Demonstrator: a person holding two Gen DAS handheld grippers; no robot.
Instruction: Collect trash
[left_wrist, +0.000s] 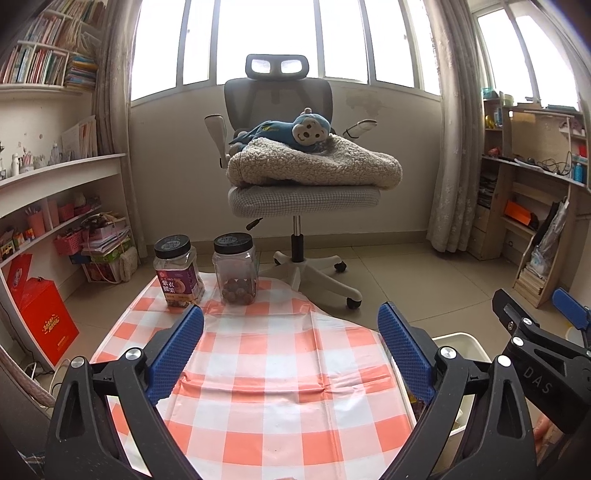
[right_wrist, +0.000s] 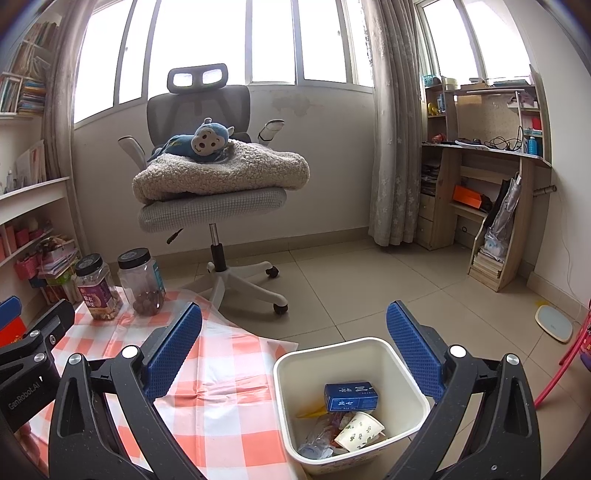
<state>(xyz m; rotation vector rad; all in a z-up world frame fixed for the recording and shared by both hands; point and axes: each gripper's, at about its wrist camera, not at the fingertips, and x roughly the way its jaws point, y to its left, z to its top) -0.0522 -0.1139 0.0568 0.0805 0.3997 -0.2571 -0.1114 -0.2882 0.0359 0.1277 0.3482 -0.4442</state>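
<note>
Two jars stand at the far left corner of the desk: a labelled jar (left_wrist: 178, 272) with nuts, and just to its right a clear jar (left_wrist: 235, 270) holding a low layer of brown balls. Both carry black lids and stand close to the far edge of the checked cloth (left_wrist: 273, 369), which hangs over the desk's far and right edges. The cloth between the jars and the near edge is bare, with a crease running across it.

The left tool (left_wrist: 290, 349) hangs over that bare stretch with its jaws wide apart and nothing between them. Beyond the far edge, one office chair (left_wrist: 295, 177) carries a fleece blanket (left_wrist: 314, 162) and a blue monkey toy (left_wrist: 291, 131); its wheeled base sits just past the cloth's far corner.

Right of the desk, one white bin (right_wrist: 291, 373) stands on the tiled floor, its rim against the hanging cloth. Inside it lie one blue box (right_wrist: 351, 397), one paper cup (right_wrist: 360, 432), a yellow scrap and crumpled clear plastic. The right tool (right_wrist: 293, 350) hangs above the bin, jaws wide and empty. Open floor (right_wrist: 388, 280) stretches from the bin to the wooden shelf unit (right_wrist: 491, 177).
</note>
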